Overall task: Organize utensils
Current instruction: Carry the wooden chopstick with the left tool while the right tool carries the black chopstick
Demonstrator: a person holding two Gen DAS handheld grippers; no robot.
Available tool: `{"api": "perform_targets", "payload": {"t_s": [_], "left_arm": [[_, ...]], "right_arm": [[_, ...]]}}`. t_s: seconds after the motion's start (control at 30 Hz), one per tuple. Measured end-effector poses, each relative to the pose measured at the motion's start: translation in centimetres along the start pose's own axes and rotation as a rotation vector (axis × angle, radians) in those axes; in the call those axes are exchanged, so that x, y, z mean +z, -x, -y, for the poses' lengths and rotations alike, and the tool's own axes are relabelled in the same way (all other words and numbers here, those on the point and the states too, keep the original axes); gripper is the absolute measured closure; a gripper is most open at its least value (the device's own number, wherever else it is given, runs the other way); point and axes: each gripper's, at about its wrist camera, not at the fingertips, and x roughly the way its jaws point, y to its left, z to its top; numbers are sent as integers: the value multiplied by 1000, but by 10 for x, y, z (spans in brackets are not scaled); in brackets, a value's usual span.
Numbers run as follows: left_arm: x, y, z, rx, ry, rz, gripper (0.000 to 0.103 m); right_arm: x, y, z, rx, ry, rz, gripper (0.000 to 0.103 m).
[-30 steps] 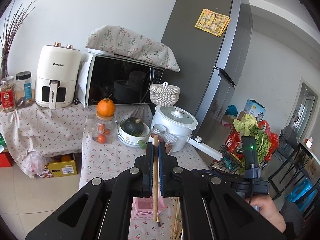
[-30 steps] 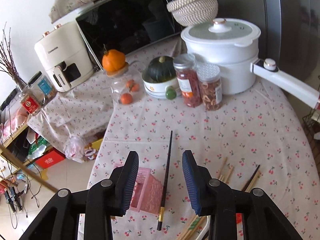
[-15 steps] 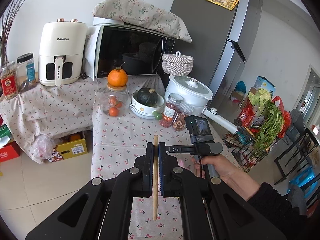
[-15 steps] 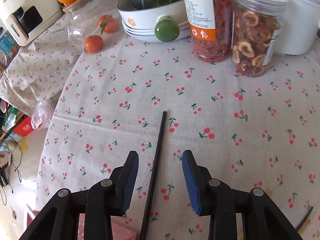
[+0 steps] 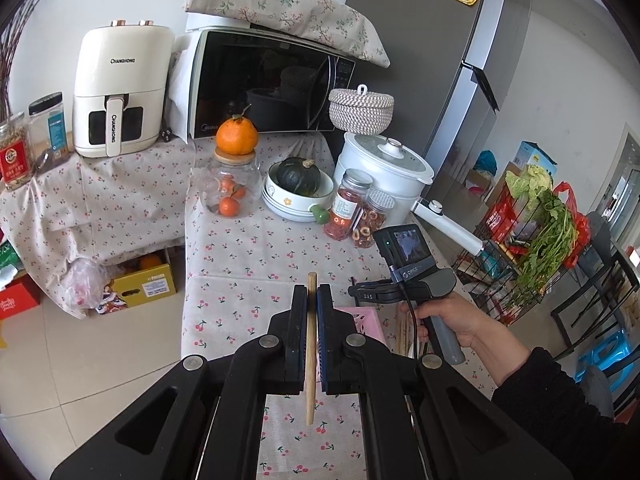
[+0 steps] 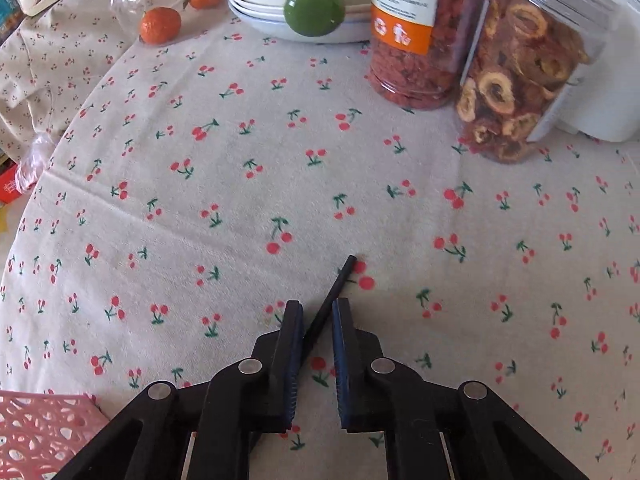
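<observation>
We see cloth-covered surface point(image 5: 256, 256) in foreground. At its far edge, left to right: round glass jar of small oranges point(image 5: 231, 184) with large orange point(image 5: 236, 136) on lid, stacked white bowls point(image 5: 298, 200) holding dark green squash point(image 5: 299, 176), two clear plastic jars of dried red fruit point(image 5: 360, 210), white electric pot point(image 5: 382, 170). Woven lidded basket point(image 5: 361, 110) behind pot. Black microwave point(image 5: 272, 88) behind jar, cream air fryer point(image 5: 120, 88) to its left. Pink lattice basket point(image 6: 44, 436) at near left; thin black chopstick point(image 6: 334, 300) on cloth to its right.
</observation>
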Motion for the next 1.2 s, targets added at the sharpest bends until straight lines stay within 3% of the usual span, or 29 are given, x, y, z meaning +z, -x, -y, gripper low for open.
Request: {"api": "perform_targets", "payload": {"t_s": [0.17, 0.23, 0.7, 1.03, 1.2], "left_arm": [[-1, -7, 1, -2, 11, -19, 99], [-2, -8, 1, -6, 17, -22, 99], [-6, 22, 8, -29, 37, 49, 99], [-8, 40, 24, -41, 15, 121, 99], [-3, 49, 28, -46, 14, 174, 99]], "right_arm": [[-5, 3, -8, -56, -11, 2, 96], [-9, 10, -8, -23, -45, 16, 97], [-81, 180, -33, -9, -125, 348, 99], [-151, 251, -55, -10, -149, 545, 100], [-155, 278, -58, 0, -129, 602, 100]]}}
